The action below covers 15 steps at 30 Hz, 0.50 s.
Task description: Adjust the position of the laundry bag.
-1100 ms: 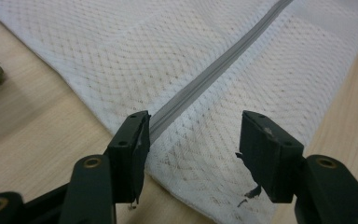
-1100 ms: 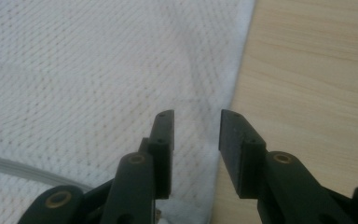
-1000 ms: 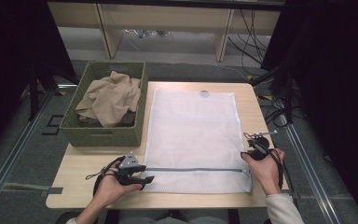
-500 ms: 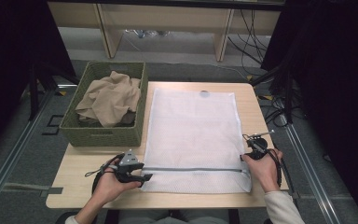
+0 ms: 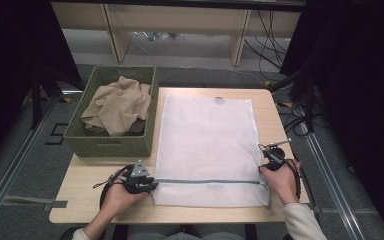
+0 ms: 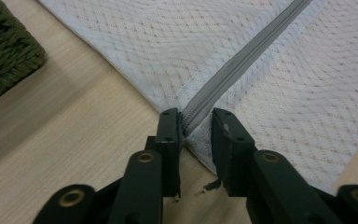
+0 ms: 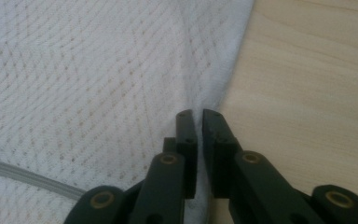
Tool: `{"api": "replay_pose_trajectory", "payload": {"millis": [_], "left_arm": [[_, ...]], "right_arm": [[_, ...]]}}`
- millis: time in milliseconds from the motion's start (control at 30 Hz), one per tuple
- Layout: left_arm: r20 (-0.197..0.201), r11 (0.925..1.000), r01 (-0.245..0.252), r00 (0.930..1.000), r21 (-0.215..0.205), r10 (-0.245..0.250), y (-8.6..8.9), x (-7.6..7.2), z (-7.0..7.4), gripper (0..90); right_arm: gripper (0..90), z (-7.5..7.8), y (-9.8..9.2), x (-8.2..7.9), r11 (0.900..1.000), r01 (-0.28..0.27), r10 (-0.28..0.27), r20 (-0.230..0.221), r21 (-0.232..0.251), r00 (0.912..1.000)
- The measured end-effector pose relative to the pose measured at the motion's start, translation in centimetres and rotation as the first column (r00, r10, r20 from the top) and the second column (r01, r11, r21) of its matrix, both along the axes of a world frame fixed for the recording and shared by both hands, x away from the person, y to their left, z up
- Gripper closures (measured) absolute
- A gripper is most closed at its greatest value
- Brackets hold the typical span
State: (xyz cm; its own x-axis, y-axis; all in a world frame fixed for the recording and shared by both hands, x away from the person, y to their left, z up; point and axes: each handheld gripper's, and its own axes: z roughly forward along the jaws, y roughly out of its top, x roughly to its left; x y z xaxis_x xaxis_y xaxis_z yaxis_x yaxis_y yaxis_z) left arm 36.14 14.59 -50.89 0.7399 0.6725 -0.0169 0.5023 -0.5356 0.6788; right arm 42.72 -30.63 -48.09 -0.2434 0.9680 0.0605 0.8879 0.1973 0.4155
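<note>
Mesh laundry bag (image 5: 207,145): white, fine honeycomb weave, lying flat on the pale wooden counter (image 5: 80,200), its long side running away from the person; a small round mark is showing near its far edge.
Zipper (image 5: 207,181): grey, running straight across the bag close to the near edge, looking closed along its visible length.
Left gripper (image 6: 196,122): jaws partly closed and pinching the bag's left edge at the zipper's end, with the fabric bunching slightly between them.
Right gripper (image 7: 199,119): jaws nearly together and clamping the bag's right edge just beyond the zipper, pulling the mesh into a small fold.
Woven basket (image 5: 112,145): green, sitting just left of the bag and holding crumpled tan cloth (image 5: 117,105).
</note>
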Motion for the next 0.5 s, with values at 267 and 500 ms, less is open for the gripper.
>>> {"api": "replay_pose_trajectory", "payload": {"millis": [267, 500], "left_arm": [[-0.027, 0.9998, -0.018, 0.9995, -0.006, 0.018, -0.1, -0.3, 0.1, 84.3], [-0.033, 0.9993, -0.038, 0.9987, 0.006, 0.038, 0.9, -0.4, 0.2, 84.1]], "right_arm": [[88.7, 0.1, 0.5, 0.2, 1.000, -0.020, 0.020, -0.009, -0.022, 0.9998], [88.7, 0.1, 1.7, 0.5, 1.000, -0.023, 0.023, -0.020, -0.018, 0.9995]]}}
